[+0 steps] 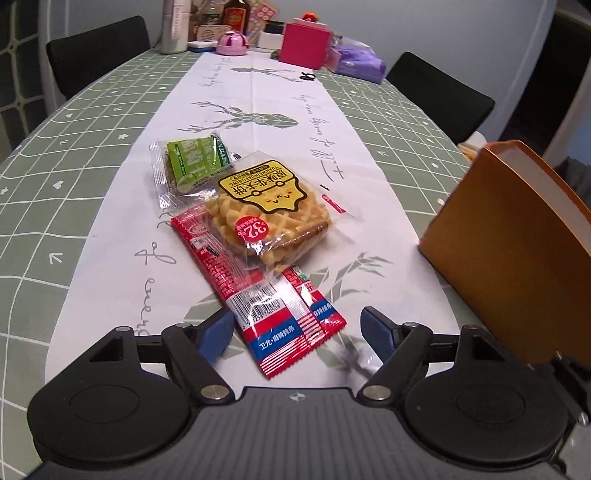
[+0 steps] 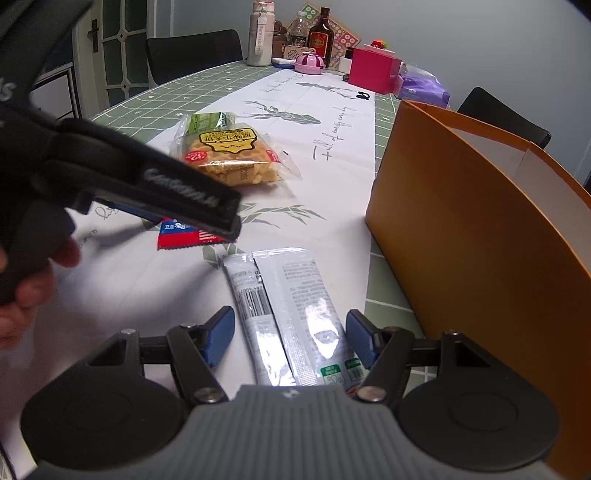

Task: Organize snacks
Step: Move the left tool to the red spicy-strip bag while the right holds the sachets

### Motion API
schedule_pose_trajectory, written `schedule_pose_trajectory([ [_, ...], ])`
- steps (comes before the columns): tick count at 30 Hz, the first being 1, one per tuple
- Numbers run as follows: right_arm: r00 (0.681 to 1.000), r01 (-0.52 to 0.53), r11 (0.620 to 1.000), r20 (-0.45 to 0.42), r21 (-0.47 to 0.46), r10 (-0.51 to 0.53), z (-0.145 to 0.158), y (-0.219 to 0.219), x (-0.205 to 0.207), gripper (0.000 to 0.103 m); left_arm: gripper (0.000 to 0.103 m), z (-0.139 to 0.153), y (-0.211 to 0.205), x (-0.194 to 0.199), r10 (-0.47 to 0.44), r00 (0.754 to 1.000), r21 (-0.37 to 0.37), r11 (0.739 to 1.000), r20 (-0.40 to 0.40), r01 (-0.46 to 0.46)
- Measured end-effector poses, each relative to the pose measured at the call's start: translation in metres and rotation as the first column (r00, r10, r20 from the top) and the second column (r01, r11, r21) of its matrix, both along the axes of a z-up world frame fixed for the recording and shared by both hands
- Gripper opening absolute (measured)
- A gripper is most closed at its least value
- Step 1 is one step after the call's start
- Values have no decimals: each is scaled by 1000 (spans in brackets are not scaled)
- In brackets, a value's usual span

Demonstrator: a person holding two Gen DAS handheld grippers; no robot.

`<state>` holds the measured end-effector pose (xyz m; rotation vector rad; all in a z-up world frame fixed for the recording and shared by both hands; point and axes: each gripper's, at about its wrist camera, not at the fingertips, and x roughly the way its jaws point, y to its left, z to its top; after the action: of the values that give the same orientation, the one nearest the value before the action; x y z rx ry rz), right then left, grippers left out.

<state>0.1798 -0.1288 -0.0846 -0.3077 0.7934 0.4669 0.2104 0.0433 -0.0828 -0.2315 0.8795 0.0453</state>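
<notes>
In the left wrist view a red snack packet (image 1: 280, 317) lies on the white runner, its near end between the blue pads of my open left gripper (image 1: 295, 332); neither pad presses on it. A waffle packet (image 1: 273, 210) rests on the red packet's far end, with a green packet (image 1: 192, 162) behind it. In the right wrist view my right gripper (image 2: 291, 336) is open around two silver stick packets (image 2: 291, 302) lying flat, with a gap at the left pad. An open orange box (image 2: 461, 229) stands to the right. The waffle packet (image 2: 225, 155) and red packet (image 2: 184, 236) show beyond.
The orange box (image 1: 509, 251) stands close on the right. A person's hand (image 2: 26, 295) holds the left tool's black body (image 2: 155, 181). At the far end stand a pink box (image 1: 304, 42), bottles (image 1: 173, 26) and a purple pack (image 1: 358, 62). Black chairs (image 1: 439, 99) flank the table.
</notes>
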Motion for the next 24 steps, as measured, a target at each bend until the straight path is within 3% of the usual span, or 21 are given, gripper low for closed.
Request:
schedule_pose_trajectory([
  [5, 1000, 1, 1000, 0, 7, -1, 0, -2, -1, 65, 95, -2, -8, 8, 7, 1000, 48, 999, -11, -6],
  [7, 1000, 0, 1000, 0, 11, 0, 0, -2, -2, 65, 91, -3, -10, 6, -17, 1000, 85, 996, -17, 18],
  [9, 1000, 1, 1000, 1, 14, -1, 0, -3, -2, 65, 74, -3, -11, 2, -28, 999, 129, 991, -21, 30],
  [14, 1000, 4, 1000, -1, 15, -4, 0, -4, -4, 65, 44, 1, -8, -8, -73, 996, 171, 982, -57, 82],
  [18, 1000, 2, 1000, -5, 15, -2, 1, -6, -6, 65, 17, 4, -1, -19, -94, 992, 155, 982, -83, 106],
  [20, 1000, 3, 1000, -7, 17, -3, 1, -7, -8, 65, 11, 4, 6, -25, -95, 992, 127, 986, -88, 106],
  [23, 1000, 6, 1000, -10, 18, -5, 1, -7, -9, 64, 13, 4, 18, -33, -83, 994, 19, 996, -71, 85],
  [24, 1000, 11, 1000, -8, 16, -11, 1, -7, -9, 62, 26, 4, 22, -36, -57, 997, -19, 998, -61, 56],
])
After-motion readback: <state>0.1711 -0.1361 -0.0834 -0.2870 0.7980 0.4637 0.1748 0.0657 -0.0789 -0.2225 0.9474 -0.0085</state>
